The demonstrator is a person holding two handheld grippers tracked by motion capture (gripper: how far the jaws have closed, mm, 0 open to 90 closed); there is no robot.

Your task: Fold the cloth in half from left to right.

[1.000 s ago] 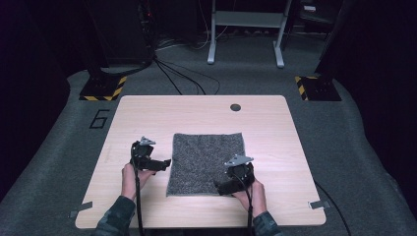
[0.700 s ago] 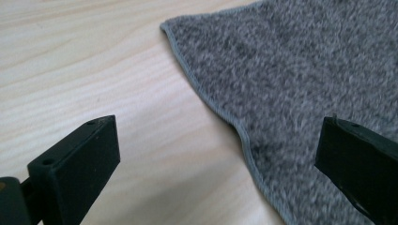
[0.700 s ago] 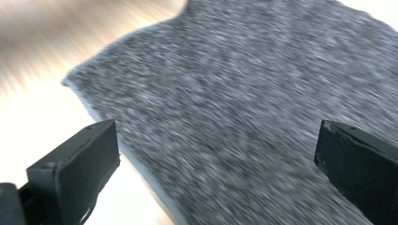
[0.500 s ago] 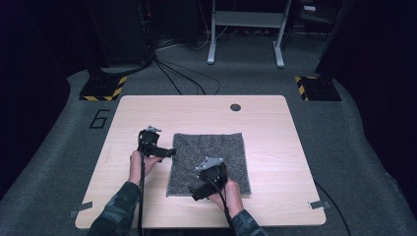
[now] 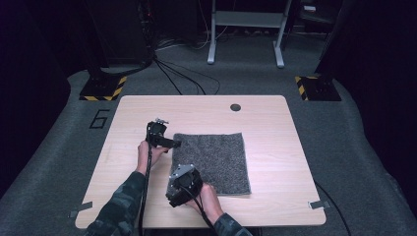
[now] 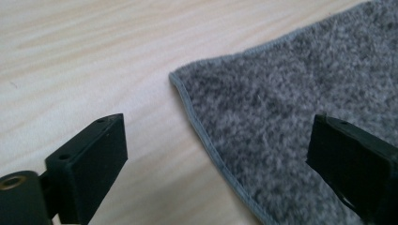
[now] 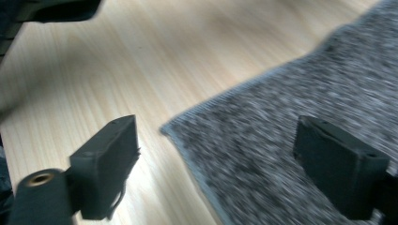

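Carpet (image 5: 211,161) lies flat, seemingly squared to table (image 5: 275,128), claws agape.

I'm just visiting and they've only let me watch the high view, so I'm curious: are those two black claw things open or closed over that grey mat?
Observer: The left gripper is open; its view shows the jaws wide apart, straddling a corner of the grey mat.
Operator: And the other one?
Observer: The right gripper is open too, jaws either side of another corner of the mat.
Operator: Is either one pinching the mat yet?
Observer: No. In both gripper views the mat's stitched edge lies flat on the wooden table, with clear space to each jaw.
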